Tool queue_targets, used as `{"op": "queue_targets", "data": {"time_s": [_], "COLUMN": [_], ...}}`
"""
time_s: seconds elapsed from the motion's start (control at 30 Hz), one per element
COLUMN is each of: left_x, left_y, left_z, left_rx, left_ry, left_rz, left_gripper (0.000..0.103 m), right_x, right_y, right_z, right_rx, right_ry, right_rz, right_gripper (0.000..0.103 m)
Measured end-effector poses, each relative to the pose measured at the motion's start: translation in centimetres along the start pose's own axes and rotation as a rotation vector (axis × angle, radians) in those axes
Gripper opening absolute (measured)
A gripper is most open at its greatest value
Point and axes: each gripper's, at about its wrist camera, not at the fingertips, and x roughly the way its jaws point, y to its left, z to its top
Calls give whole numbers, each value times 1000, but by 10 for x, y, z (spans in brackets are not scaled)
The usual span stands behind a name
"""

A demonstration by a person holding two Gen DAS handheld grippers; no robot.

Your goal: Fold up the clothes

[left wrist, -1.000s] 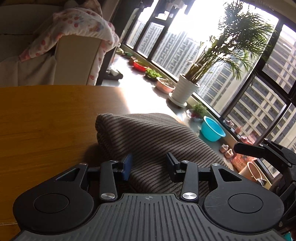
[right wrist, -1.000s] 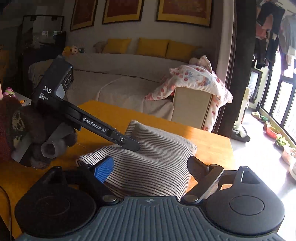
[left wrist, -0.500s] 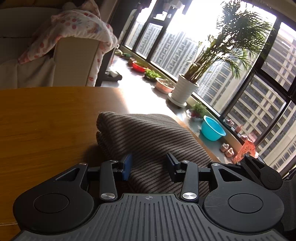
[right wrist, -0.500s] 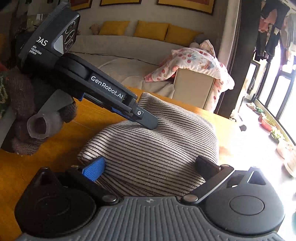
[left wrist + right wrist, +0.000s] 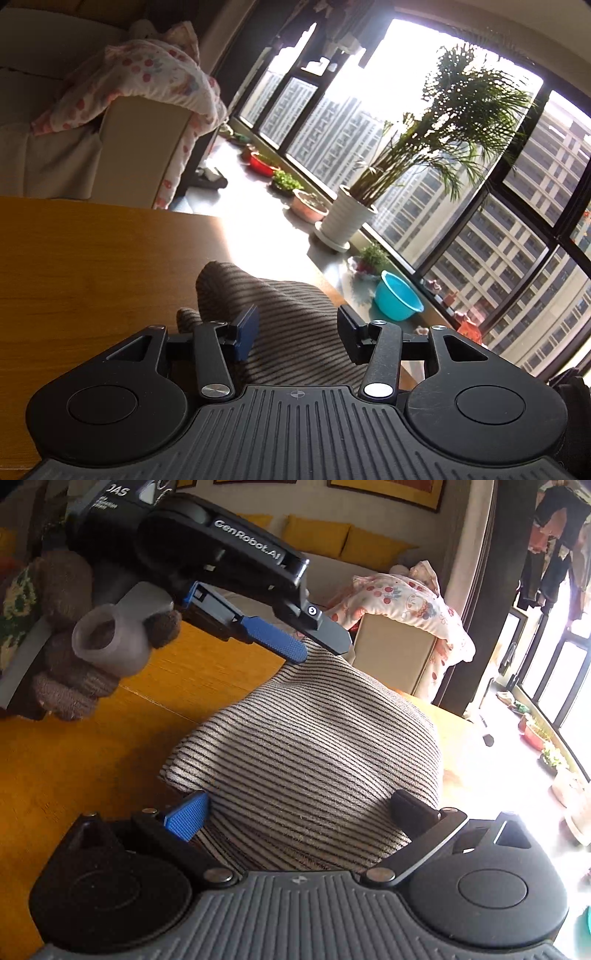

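I've got both my left gripper (image 5: 321, 646) and right gripper (image 5: 299, 812) spread wide, touching the striped sweater (image 5: 314, 753) on the table (image 5: 92, 746).

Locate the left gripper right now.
In the right wrist view the left gripper is upper centre, its tips at the far top edge of the striped sweater on the wooden table, in front of the sofa.

The striped garment (image 5: 306, 760) hides its near edge behind the right gripper (image 5: 299, 810) body — contact there (if any) unseen.
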Motion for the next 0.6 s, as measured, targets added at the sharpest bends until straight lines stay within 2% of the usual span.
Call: {"op": "queue_targets", "data": {"time_s": [0.13,0.27,0.37,0.43,0.53,0.6], "left_x": [35,17,-6,-20,-23,-24], "left_y": [14,6,-6,-14,-19,-17], "left_z": [2,0,-6,-12,-37,-52], "left_rx": [-19,-25,-19,-7,56,84], "left_ry": [87,77,67,72,133,159], "left_rz": [59,40,22,19,78,114], "left_gripper": [44,43,58,62,57,57], "right_x": [2,-2,-6,-8,-17,-30], "right_y": [10,5,6,5,-3,-22], "right_z": [-6,-6,-11,-12,-8,-1], "right_rx": [-70,-79,-95,-86,-50,30], "right_ry": [-6,-5,-6,-9,-7,-8], "right_rz": [-47,-24,-28,-26,21,101], "right_gripper": [103,103,103,103,103,103]}}
